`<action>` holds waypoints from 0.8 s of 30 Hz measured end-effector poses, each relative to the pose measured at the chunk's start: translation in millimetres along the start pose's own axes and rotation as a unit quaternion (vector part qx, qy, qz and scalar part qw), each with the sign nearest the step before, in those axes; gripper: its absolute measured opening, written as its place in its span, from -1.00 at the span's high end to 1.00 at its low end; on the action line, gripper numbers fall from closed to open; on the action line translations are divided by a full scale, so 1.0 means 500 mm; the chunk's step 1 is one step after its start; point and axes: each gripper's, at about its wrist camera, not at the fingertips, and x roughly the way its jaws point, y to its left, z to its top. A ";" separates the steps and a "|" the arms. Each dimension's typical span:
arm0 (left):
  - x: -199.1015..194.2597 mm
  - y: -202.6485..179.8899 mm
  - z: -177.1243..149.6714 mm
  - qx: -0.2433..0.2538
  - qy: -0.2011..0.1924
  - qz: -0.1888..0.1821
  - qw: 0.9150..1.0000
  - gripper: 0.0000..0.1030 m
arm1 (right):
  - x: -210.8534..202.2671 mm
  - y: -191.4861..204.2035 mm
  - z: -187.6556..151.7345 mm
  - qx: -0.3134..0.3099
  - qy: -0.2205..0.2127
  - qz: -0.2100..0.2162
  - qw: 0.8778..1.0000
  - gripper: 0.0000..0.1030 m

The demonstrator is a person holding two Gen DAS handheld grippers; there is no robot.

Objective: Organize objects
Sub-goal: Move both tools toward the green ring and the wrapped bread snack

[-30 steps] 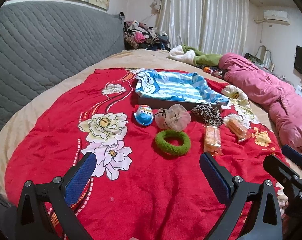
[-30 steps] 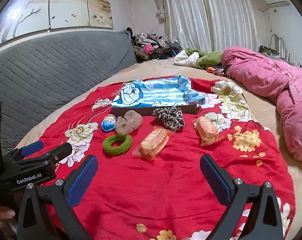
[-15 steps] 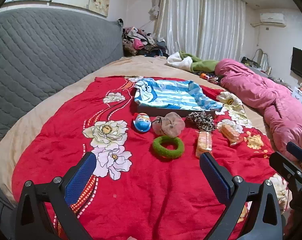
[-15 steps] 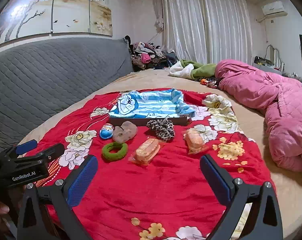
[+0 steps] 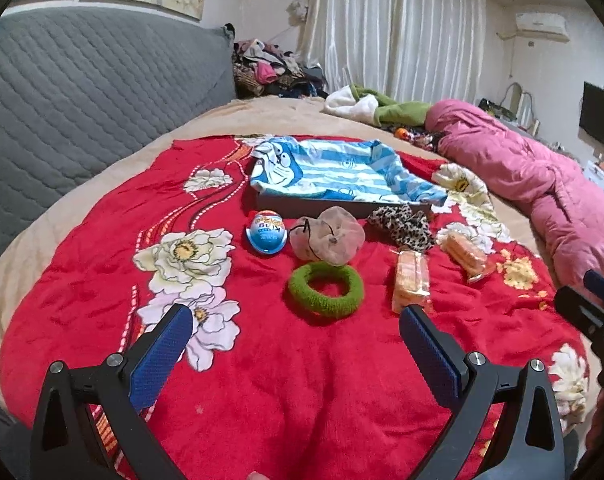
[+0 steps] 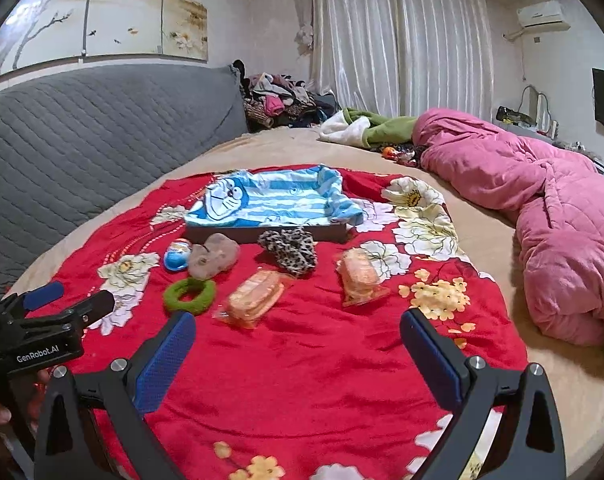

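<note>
While both my left gripper [image 5: 295, 344] and right gripper [image 6: 297, 346] hang spread and empty, tray [image 5: 342, 203] contents hide under striped cloth [image 5: 334, 176]; only right view shows wall mural [image 6: 101, 8].

On the red blanket [image 6: 302, 360] lie three scrunchies: one green [image 5: 325, 289], one beige [image 5: 329, 239], one leopard-print [image 5: 404, 225]. There are two wrapped snack packs, one nearer [image 5: 410, 282] and one farther right [image 5: 465, 255]. One blue egg-shaped toy [image 5: 266, 232]. One tray [image 5: 334, 203] lined with one blue striped cloth [image 5: 334, 170]. Two grippers, left [image 5: 297, 344] and right [image 6: 297, 344].
</note>
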 end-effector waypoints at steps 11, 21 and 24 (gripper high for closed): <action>0.108 -0.041 0.007 0.017 0.042 0.011 0.999 -1.00 | 0.097 -0.042 -0.001 -0.007 0.041 -0.005 0.999 -1.00; 0.186 -0.045 0.009 0.017 0.069 0.013 0.997 -1.00 | 0.170 -0.067 0.015 -0.009 0.064 -0.006 0.998 -1.00; 0.211 -0.044 0.007 0.020 0.078 0.017 0.997 -1.00 | 0.193 -0.072 0.019 -0.010 0.071 -0.008 0.997 -1.00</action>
